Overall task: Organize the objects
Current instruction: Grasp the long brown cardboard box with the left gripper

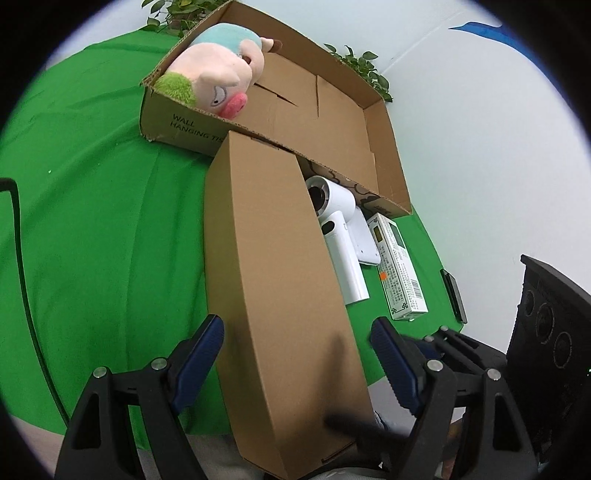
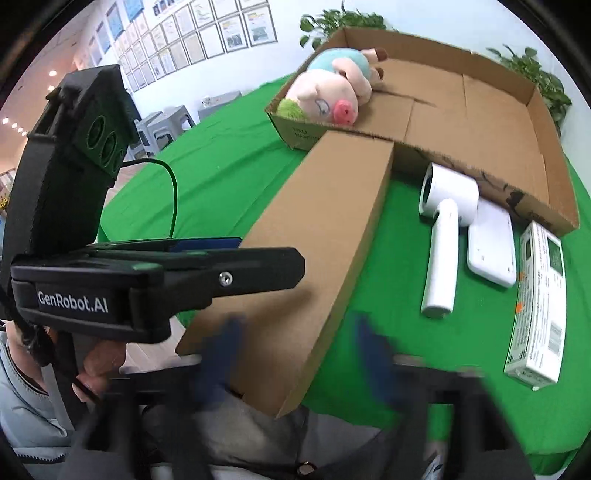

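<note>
An office or showroom: rows of framed certificates (image 2: 177,40) line the wall, grey stools (image 2: 166,122) stand beyond the green-draped surface (image 2: 229,155).

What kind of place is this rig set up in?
Probably an office or lab data-collection setup rather than a home: a table draped in green cloth, rows of framed certificates on the wall, stacked grey stools behind, and potted plants along the table's far edge.
</note>
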`<state>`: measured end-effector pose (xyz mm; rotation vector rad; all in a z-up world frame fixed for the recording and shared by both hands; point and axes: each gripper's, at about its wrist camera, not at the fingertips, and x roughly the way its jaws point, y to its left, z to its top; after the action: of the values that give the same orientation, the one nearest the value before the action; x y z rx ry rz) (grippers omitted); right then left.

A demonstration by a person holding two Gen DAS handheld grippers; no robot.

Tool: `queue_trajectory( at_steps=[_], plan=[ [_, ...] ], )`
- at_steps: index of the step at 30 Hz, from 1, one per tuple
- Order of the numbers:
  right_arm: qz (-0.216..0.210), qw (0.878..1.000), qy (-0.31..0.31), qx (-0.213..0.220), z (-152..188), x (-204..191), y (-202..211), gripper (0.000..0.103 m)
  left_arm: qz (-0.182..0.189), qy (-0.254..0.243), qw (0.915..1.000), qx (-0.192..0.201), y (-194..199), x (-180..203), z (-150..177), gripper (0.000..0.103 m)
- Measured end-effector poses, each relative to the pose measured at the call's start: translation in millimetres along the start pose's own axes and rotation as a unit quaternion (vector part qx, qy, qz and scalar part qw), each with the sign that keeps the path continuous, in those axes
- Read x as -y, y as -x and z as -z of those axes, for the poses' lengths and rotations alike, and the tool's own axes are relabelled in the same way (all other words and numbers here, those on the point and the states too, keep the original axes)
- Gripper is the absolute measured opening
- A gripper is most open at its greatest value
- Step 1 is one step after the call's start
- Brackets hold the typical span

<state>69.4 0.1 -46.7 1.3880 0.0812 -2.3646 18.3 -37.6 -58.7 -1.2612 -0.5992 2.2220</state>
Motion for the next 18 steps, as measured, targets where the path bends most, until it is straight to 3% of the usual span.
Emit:
queue_trajectory(
  at_steps=[8, 10, 12, 18],
  plan=[
    [0.024, 0.999, 0.032, -0.002, 9, -15, -2, 0.102, 0.042, -0.029, 0.9983, -0.026, -13, 20, 6, 0.080],
    [0.045, 0.999, 0.029, -0.005, 12, -9, -3, 0.099, 0.055, -0.022, 0.9976, -0.035, -19, 19, 8, 0.080],
    [0.059, 0.998, 0.030, -0.008, 17, -4, -4, 0.086, 0.041, -0.021, 0.9981, -0.041, -25, 19, 10, 0.080],
    [0.043, 0.999, 0.020, 0.005, 21, 3, 1, 0.084, 0.055, 0.018, 0.9971, -0.050, -29, 9, 12, 0.080]
  ],
)
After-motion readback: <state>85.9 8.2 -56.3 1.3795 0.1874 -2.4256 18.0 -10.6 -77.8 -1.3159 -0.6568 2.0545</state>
